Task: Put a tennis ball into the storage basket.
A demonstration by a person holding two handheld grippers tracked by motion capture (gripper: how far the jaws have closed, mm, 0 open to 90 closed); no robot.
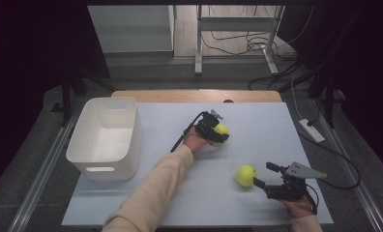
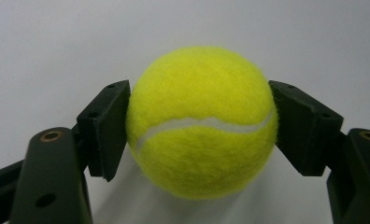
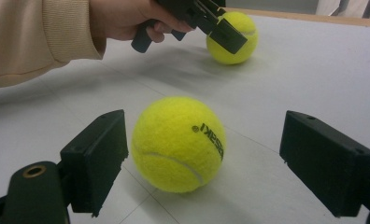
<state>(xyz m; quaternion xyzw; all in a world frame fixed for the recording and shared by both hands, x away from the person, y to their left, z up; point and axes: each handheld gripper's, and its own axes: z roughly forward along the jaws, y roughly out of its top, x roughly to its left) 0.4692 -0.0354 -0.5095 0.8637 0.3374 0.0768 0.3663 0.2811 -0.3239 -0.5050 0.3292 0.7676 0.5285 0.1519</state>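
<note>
Two yellow tennis balls lie on the white table. In the left gripper view the far ball (image 2: 199, 121) sits squeezed between both black pads of my left gripper (image 2: 199, 114), which is shut on it. From above, that left gripper (image 1: 219, 131) and its ball (image 1: 222, 128) are at the table's middle. The near ball (image 1: 246, 175) rests at the front right. My right gripper (image 1: 262, 174) stands open around it. In the right gripper view the near ball (image 3: 178, 144) lies between the wide jaws of my right gripper (image 3: 206, 140), with gaps on both sides. Beyond it are the far ball (image 3: 237, 44) and the left gripper (image 3: 223, 30).
A white plastic bin (image 1: 131, 140) stands on the table's left side. The white mat (image 1: 257, 121) covers a wooden tabletop. A cream sleeve (image 1: 151, 188) reaches in from the bottom centre. Cables and a table frame lie on the floor behind.
</note>
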